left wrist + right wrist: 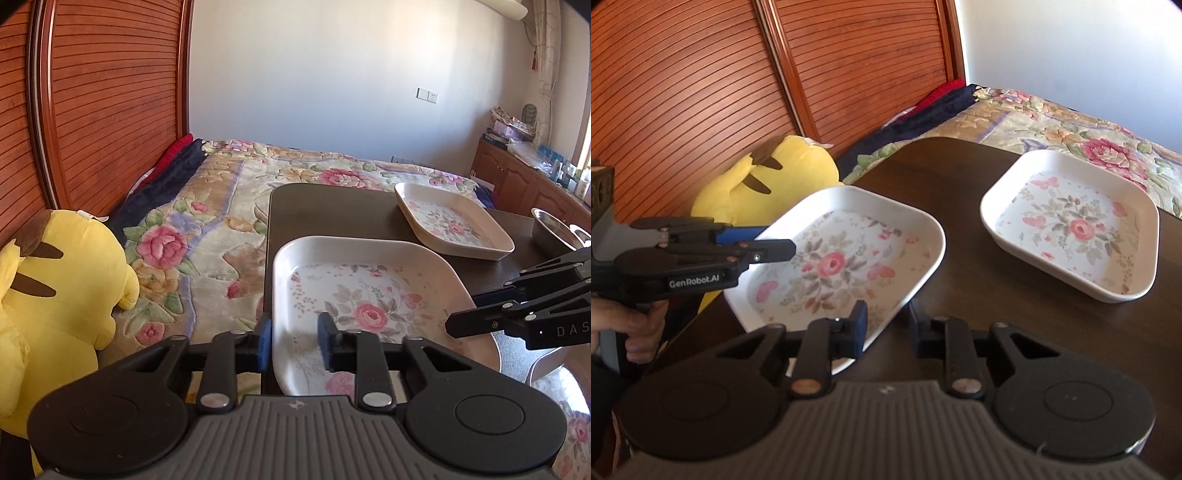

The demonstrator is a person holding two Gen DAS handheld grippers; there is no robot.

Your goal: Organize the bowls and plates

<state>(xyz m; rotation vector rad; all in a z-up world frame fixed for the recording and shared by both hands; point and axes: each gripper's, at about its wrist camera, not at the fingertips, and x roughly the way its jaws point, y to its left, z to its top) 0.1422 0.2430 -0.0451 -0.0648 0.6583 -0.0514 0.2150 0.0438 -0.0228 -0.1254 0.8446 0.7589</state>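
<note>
while both hand-held grippers clamp it, the near floral plate (834, 266) sits tilted at the bench (960, 306) corner: your left hand-held gripper (295, 339) on its left rim, right hand-held gripper (886, 325) on the near rim. stacking not yet done; second floral plate (1071, 225) and steel bowl (554, 229) wait apart. long axis runs away from you toward the bed (221, 206).

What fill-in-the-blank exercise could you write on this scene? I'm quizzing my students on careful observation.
1. Counting the near plate, the table holds ___ floral plates.
2. The left hand-held gripper and the right hand-held gripper both clamp the near plate's rim, while the ___ one lies untouched.
3. The plush toy on the bed is ___.

Missing words: two; far; yellow.
</note>
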